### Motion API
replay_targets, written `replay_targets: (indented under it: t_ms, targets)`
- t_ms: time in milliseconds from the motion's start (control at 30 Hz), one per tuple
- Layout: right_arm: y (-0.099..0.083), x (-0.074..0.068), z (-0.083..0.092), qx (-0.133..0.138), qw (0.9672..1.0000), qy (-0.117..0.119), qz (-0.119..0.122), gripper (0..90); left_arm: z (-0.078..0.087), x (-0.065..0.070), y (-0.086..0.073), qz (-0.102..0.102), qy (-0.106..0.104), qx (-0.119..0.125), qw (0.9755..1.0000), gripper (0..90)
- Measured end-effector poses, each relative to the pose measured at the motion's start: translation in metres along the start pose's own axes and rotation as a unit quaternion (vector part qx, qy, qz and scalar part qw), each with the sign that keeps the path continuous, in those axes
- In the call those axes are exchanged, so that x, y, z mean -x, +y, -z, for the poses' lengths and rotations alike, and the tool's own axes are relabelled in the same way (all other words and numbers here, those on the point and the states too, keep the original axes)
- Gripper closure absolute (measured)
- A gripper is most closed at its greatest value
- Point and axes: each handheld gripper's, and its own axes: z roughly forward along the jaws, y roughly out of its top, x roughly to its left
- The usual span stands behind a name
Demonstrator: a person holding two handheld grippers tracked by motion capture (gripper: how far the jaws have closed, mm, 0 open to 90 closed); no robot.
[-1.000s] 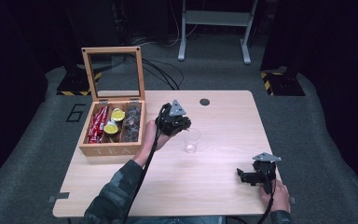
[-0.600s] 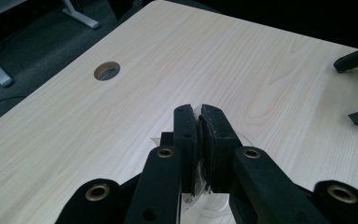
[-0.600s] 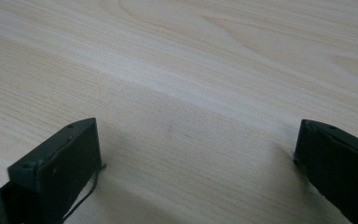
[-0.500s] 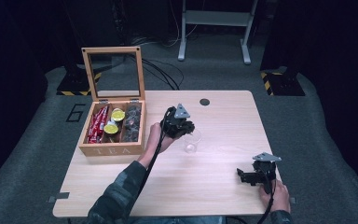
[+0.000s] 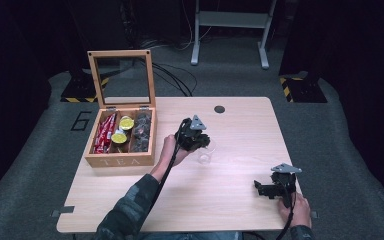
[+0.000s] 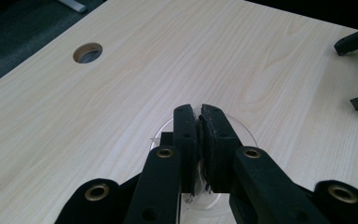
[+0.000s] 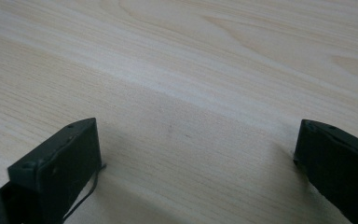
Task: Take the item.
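Nearest, at the lower right of the high view: right gripper (image 5: 266,189) resting on the wooden table (image 5: 240,210), jaws spread wide over bare tabletop in the right gripper view, nothing between them. Farther up, near frame centre: left gripper (image 5: 203,143) held over a clear plastic cup (image 5: 206,155), jaws pressed together on what looks like the cup's thin rim, seen in the left gripper view as a transparent round wall (image 6: 242,128) curving out behind both black pads. Cup standing on the table just right of the left hand (image 5: 170,149). Left of that, well apart: open wooden tea box (image 5: 120,161) with glass lid upright, red sachets (image 5: 104,132) and yellow-topped capsules (image 5: 122,129) in its compartments. Farthest, toward the table's upper edge: round cable hole (image 5: 219,109).
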Motion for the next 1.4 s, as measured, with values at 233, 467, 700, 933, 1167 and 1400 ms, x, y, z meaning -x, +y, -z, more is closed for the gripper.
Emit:
replay_targets:
  t_ms: [233, 467, 700, 933, 1167, 1400]
  targets:
    - [0.000, 0.000, 0.000, 0.000, 1.0000, 0.000, 0.000, 0.0, -0.007, -0.001, -0.004, 0.003, -0.008, -0.007, 0.9999, 84.3]
    - [0.000, 0.000, 0.000, 0.000, 1.0000, 0.000, 0.000, 0.0, -0.011, 0.001, -0.007, 0.005, -0.019, -0.016, 0.9997, 83.9]
    - [0.000, 0.000, 0.000, 0.000, 1.0000, 0.000, -0.001, 0.0, -0.013, 0.004, -0.009, 0.021, -0.035, -0.024, 0.9989, 68.5]
    - [0.000, 0.000, 0.000, 0.000, 1.0000, 0.000, 0.000, 0.0, 0.001, 0.005, -0.008, 0.025, -0.030, -0.013, 0.9991, 37.4]
    - [0.000, 0.000, 0.000, 0.000, 1.0000, 0.000, 0.000, 0.0, 0.026, -0.001, -0.010, 0.043, -0.029, -0.007, 0.9986, 14.6]
    - [0.000, 0.000, 0.000, 0.000, 1.0000, 0.000, 0.000, 0.0, 0.046, -0.008, -0.022, 0.057, -0.018, -0.003, 0.9982, 8.3]
